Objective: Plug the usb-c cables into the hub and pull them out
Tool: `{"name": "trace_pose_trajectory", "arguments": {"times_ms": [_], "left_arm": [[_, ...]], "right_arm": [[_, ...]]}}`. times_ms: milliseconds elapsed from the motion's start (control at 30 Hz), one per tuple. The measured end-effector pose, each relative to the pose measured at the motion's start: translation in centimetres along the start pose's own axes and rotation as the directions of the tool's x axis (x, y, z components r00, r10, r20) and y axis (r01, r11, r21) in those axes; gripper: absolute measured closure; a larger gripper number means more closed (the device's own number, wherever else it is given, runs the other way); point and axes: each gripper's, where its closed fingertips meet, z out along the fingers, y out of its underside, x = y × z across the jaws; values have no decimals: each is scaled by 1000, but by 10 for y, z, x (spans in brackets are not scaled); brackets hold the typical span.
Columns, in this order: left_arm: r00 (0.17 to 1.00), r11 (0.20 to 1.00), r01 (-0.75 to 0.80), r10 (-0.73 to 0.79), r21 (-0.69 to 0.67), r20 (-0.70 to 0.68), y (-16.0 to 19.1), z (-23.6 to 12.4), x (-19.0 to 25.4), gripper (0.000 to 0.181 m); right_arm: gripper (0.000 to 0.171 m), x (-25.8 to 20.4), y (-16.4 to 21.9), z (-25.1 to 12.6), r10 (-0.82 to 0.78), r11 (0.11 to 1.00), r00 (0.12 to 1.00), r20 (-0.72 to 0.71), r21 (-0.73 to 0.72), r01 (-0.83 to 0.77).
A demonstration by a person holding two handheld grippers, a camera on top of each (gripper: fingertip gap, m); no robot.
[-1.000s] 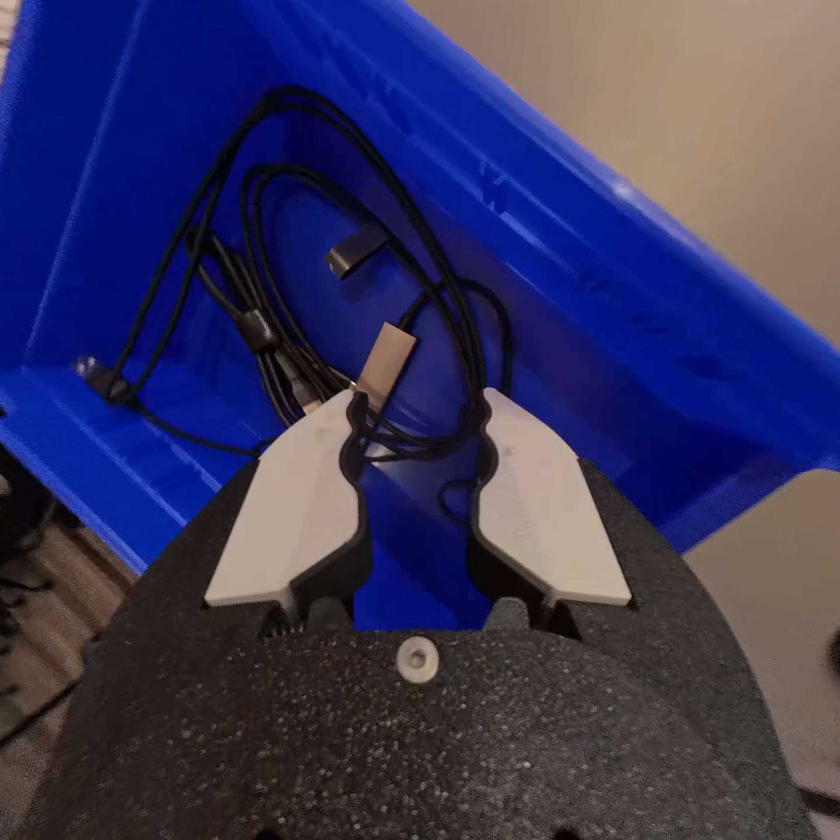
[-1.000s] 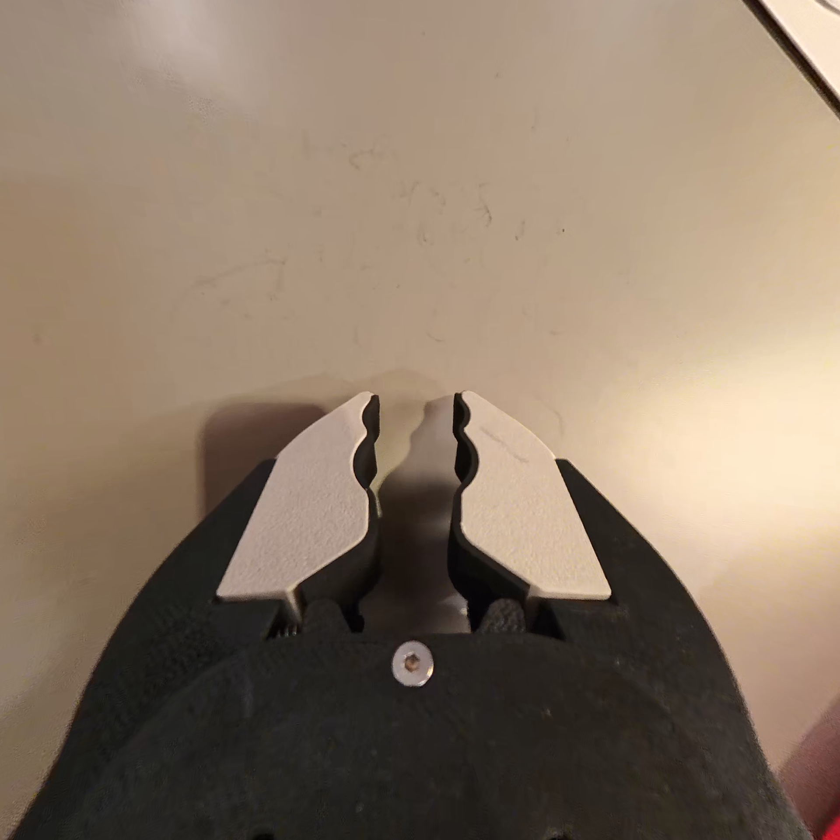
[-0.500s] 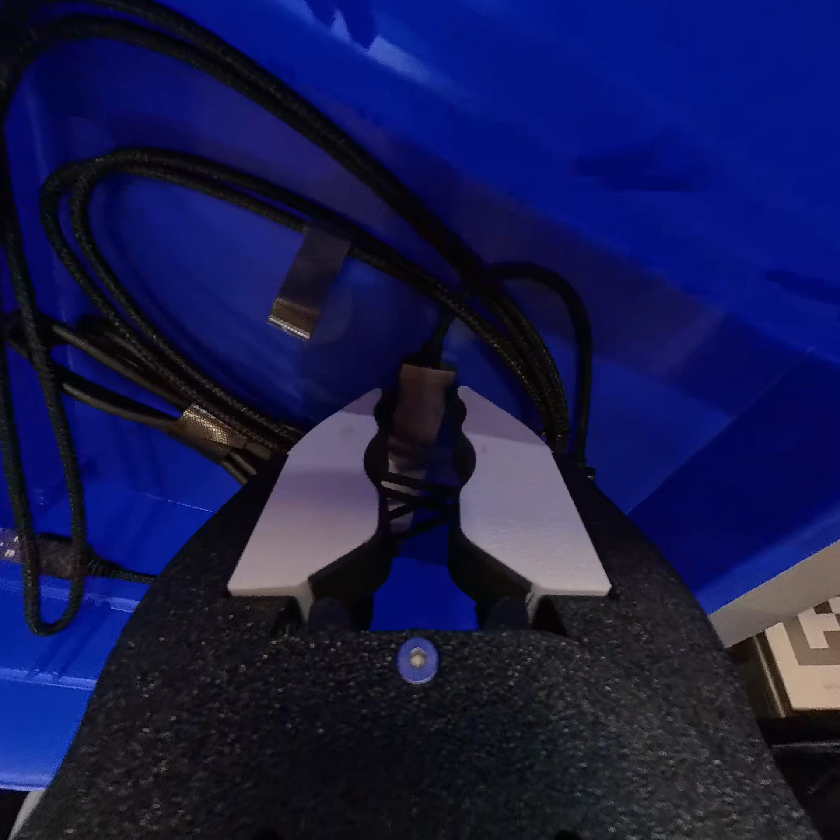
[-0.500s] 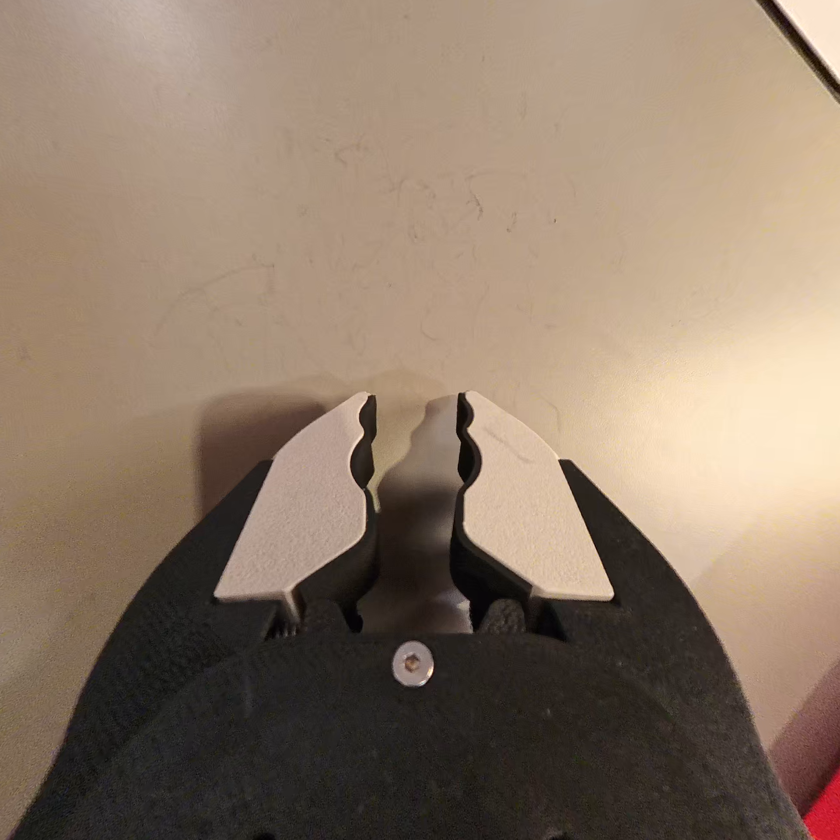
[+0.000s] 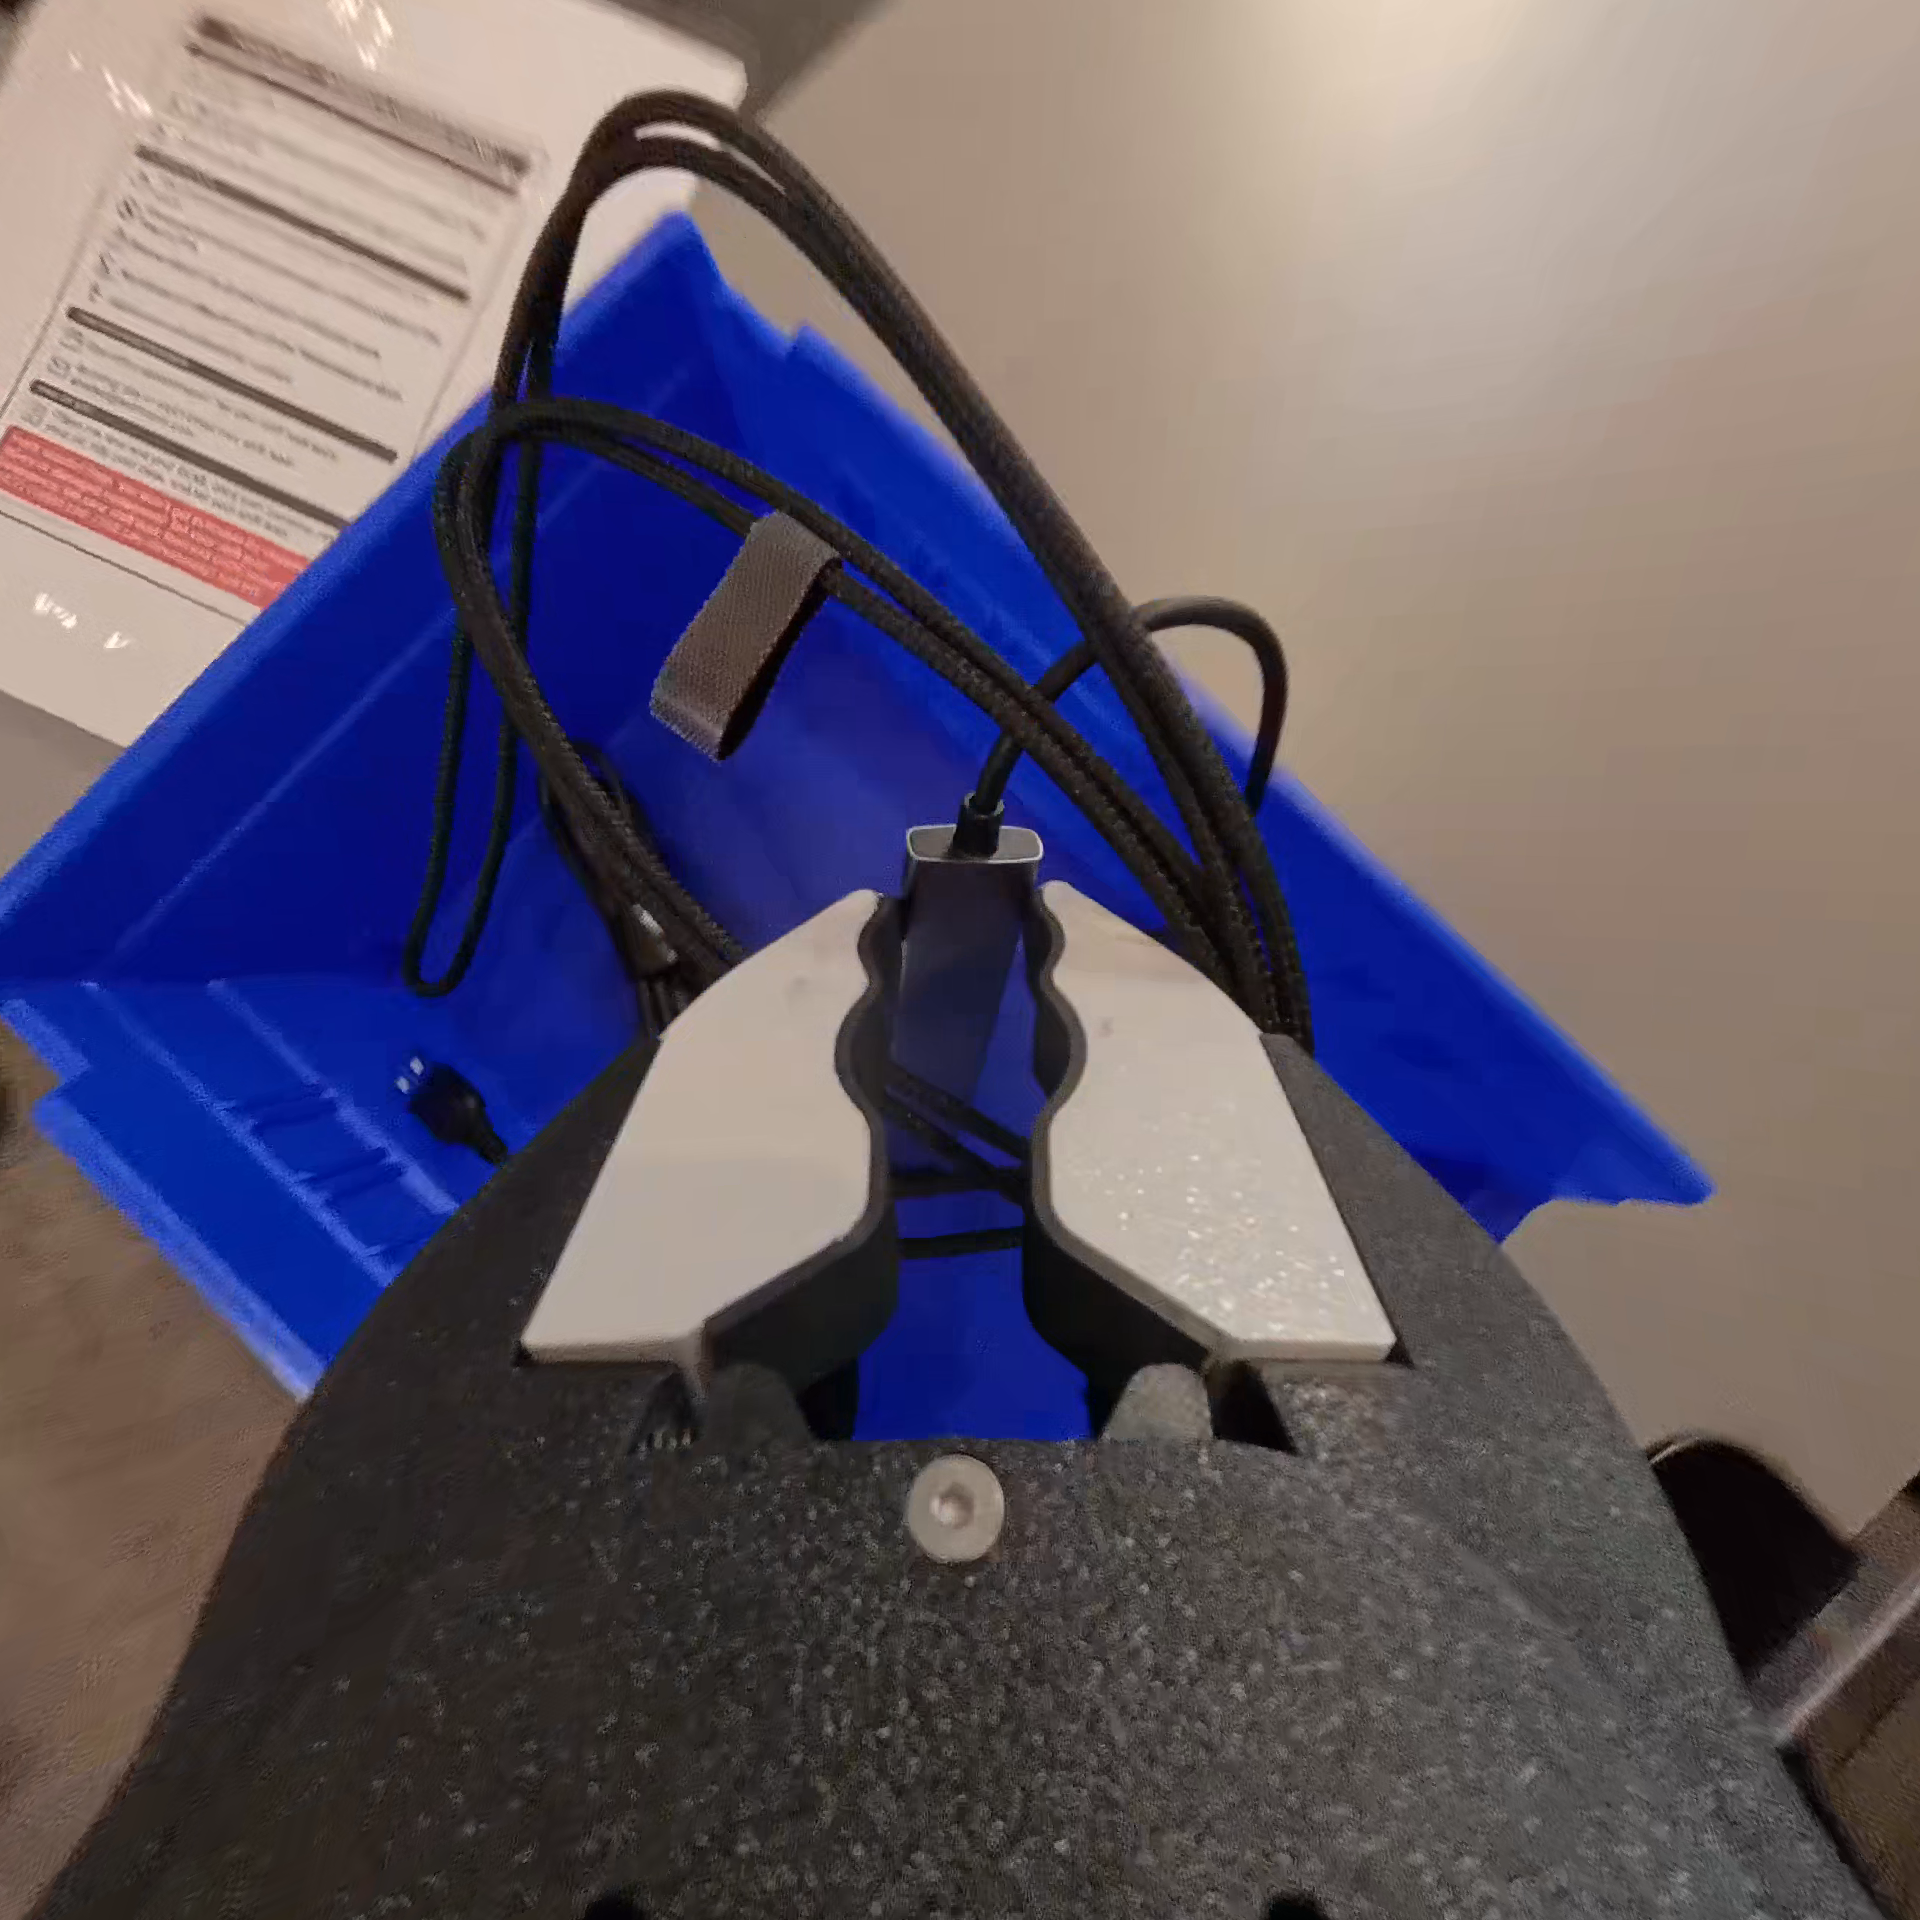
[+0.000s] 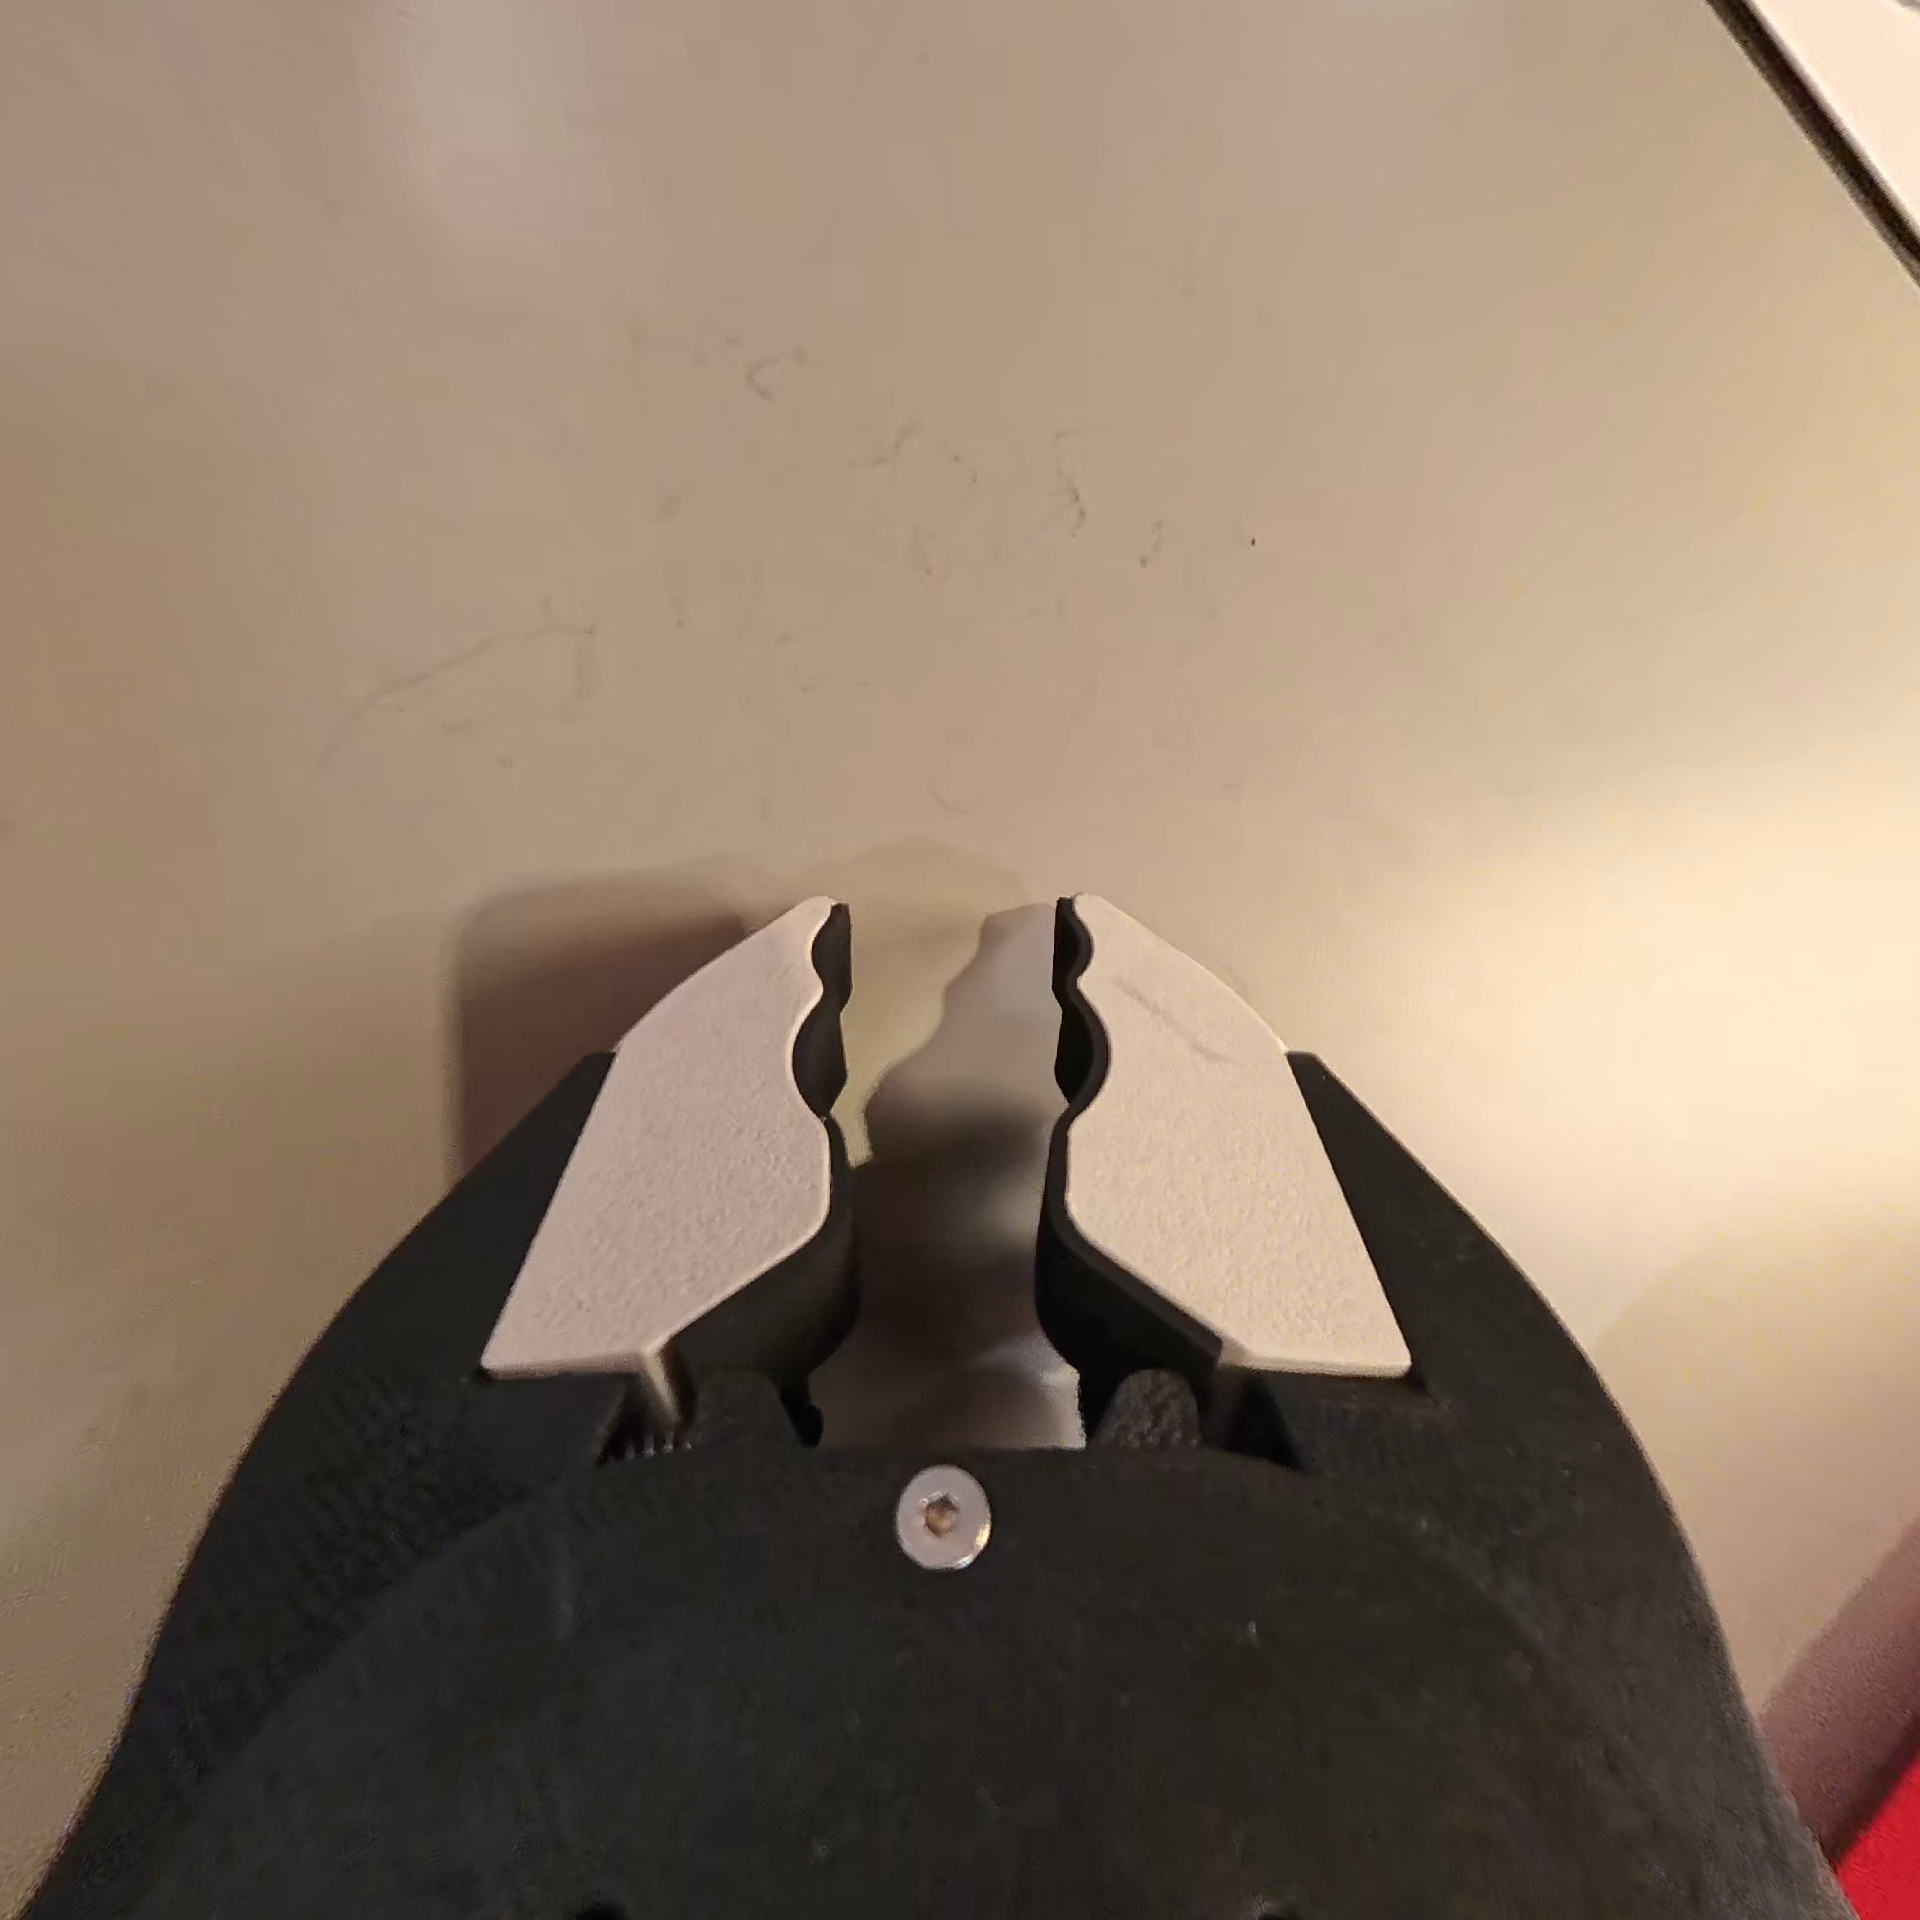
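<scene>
Braided black usb-c cables (image 5: pixel 582 665) hung in loops from the slim grey metal hub (image 5: pixel 961 956), with a grey fabric strap (image 5: pixel 743 634) wrapped on one strand at eleven o'clock from the hub. At nine o'clock in the left wrist view lay a white printed sheet (image 5: pixel 239 291), partly behind the deep blue plastic bin (image 5: pixel 1455 1039). A loose black plug (image 5: pixel 447 1107) rested on the bin floor at eight o'clock. At centre, the left gripper (image 5: pixel 961 914) was clenched on the hub, its jaws pressed against the hub's two sides, apparently lifting it above the bin so the trailing cords came out together. In the right wrist view, the right gripper (image 6: pixel 951 914) held nothing, its jaws parted over the bare beige tabletop (image 6: pixel 935 416), probably waiting for a plug.
</scene>
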Motion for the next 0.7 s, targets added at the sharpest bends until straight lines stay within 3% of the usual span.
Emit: {"name": "trace_pose_trajectory", "arguments": {"times_ms": [167,333,433,700], "left_arm": [[957,933,263,-221,245,-186,-15,-8,11,157],[916,867,362,-262,344,-303,-20,-14,23,157],[923,867,341,-236,364,-303,-22,-15,32,157],[958,883,237,-143,405,-249,-31,-12,54,157]], "right_arm": [[132,-4,-5,4,-14,1000,1000,22,3,14],[130,-22,-43,19,-39,998,995,87,59,34],[130,-43,-99,34,-25,988,985,172,157,-2],[130,-130,-298,63,-37,927,919,392,357,-115]]}}
